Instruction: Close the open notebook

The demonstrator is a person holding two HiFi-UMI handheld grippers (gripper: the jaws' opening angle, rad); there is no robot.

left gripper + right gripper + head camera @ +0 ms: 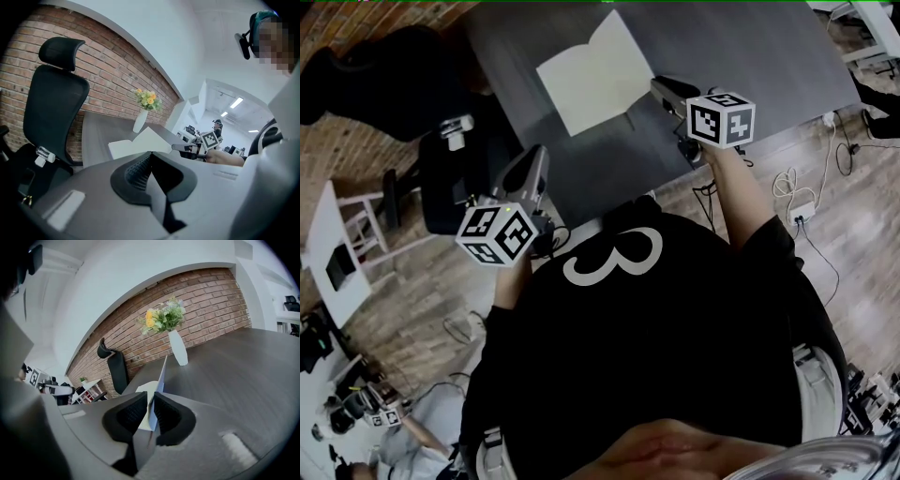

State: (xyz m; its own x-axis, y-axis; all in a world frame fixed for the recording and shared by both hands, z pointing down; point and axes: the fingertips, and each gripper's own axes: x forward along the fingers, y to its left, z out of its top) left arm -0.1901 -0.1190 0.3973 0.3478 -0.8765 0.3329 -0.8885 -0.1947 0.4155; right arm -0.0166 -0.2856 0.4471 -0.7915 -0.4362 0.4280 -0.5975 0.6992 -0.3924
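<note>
Your right gripper (151, 405) had its jaws clamped on the free edge of the notebook's (591, 80) right-hand side, with the thin white sheet pinched between the two ribbed pads. From the right gripper view that side stood nearly upright, edge-on to the camera. The other half lay flat on the dark table (769, 66), near the front edge. I could not tell whether you had the cover itself or only a leaf, since the sheet showed edge-on there.

By my reading the closing was about half done. The side was lifted off the table, but it had not been swung over onto the flat half, and the notebook was plainly open in the head view. What remained was to carry it across, lay it down and let go.

Your right arm reached forward over the table's near edge, the gripper tipped slightly downward. Your left gripper (151, 157) had its jaws together on nothing. You held it back, short of the table beside the black chair (54, 103), aimed toward the notebook.
</note>
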